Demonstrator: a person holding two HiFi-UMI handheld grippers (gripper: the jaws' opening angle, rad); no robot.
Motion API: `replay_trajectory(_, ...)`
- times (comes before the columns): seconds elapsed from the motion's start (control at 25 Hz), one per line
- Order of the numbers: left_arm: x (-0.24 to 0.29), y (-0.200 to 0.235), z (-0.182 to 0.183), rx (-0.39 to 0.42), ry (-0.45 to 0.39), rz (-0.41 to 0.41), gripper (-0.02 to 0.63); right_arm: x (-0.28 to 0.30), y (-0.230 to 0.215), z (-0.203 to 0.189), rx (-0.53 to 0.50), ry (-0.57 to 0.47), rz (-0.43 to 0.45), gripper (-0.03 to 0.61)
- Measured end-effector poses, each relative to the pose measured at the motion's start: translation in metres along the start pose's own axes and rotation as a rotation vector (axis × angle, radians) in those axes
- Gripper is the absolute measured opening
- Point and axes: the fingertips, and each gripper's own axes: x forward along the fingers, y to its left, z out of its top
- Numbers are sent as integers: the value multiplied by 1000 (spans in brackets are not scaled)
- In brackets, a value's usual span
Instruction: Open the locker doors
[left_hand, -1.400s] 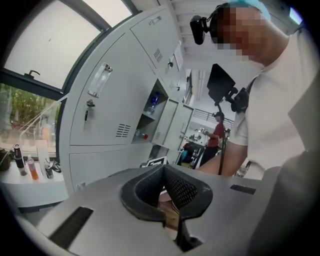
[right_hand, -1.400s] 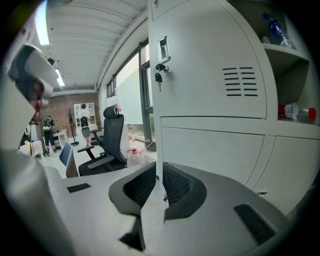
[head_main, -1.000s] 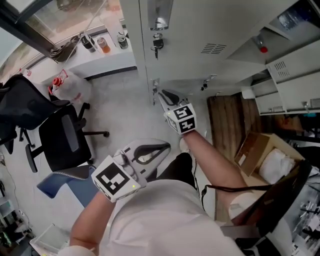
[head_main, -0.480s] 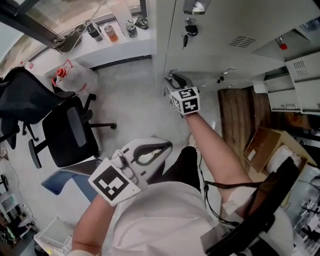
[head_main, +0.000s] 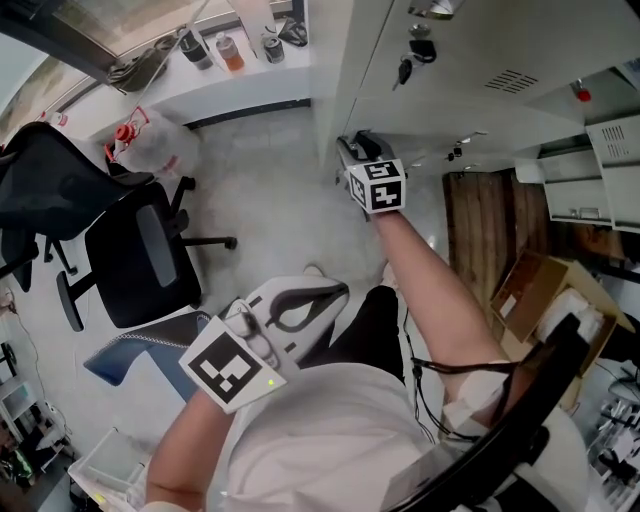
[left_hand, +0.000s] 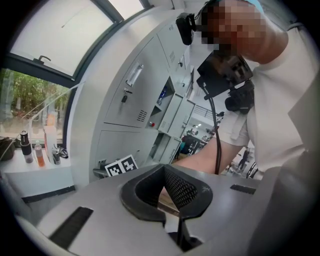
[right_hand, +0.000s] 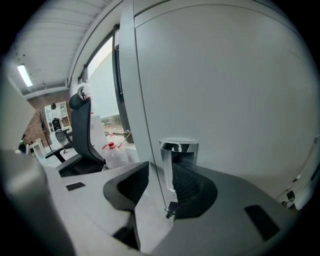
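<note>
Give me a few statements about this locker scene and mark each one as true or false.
1. The right tongs stand apart with the chrome handle between them. True; they have just been opening.
2. The left tongs grip a locker key. False: they are shut on nothing.
3. A black office chair stands on the floor at the head view's left. True.
4. A cardboard box lies on the office chair. False: it sits far from the chair, at the head view's right.
</note>
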Motion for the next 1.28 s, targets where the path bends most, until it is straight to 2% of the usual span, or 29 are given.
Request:
replay_trajectory(0.44,7,-12,0,26,5,-67,11,-31,8,-18,88,37,-66,109)
replay_trajectory(0.88,34,-44,-4,42,40,-163,11,-81,17,-52,81,52,-44,109)
replay_trajectory(1.28,56,-80,-7,92,69,-251,9,-132,12,-83,111,70,-85,109)
